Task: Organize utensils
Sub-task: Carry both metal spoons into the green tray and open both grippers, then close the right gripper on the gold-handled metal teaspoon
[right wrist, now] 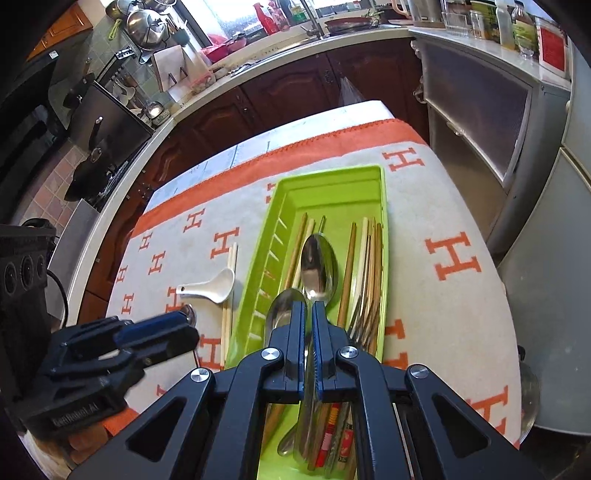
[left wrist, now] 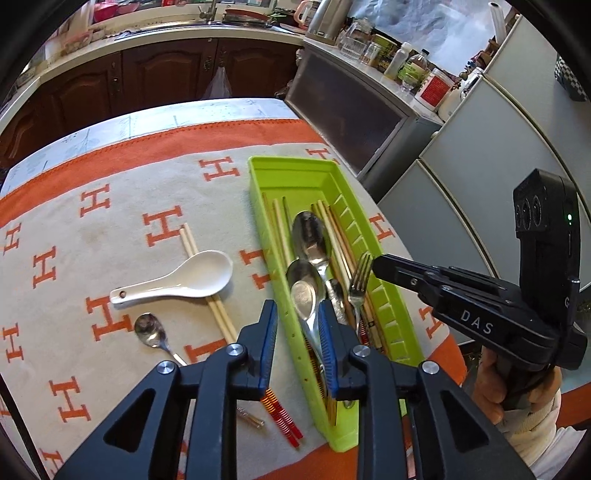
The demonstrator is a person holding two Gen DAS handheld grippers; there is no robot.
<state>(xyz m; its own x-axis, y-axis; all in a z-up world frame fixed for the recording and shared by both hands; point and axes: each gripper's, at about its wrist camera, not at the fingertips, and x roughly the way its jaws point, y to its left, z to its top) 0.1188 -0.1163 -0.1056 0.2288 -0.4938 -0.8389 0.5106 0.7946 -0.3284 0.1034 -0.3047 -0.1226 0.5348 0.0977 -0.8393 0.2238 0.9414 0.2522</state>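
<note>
A green tray [left wrist: 391, 321] [right wrist: 328, 184] on the orange-and-cream cloth holds chopsticks, two steel spoons [left wrist: 312, 236] [right wrist: 319, 266] and a fork [left wrist: 360, 280]. My left gripper [left wrist: 297, 314] is open above the tray's near left wall, with a spoon bowl [left wrist: 304, 295] showing between its fingers. My right gripper [right wrist: 309, 306] is shut on the handle of the large steel spoon inside the tray. On the cloth lie a white ceramic spoon [left wrist: 184, 277] [right wrist: 214, 286] over a chopstick pair [left wrist: 221, 317], and a small steel spoon [left wrist: 149, 328].
Red-striped chopsticks [left wrist: 282, 417] lie on the cloth by the tray's near end. A kitchen counter with sink [left wrist: 207, 26] runs behind the table. A grey cabinet with jars [left wrist: 369, 110] and a fridge [left wrist: 498, 147] stand to the right.
</note>
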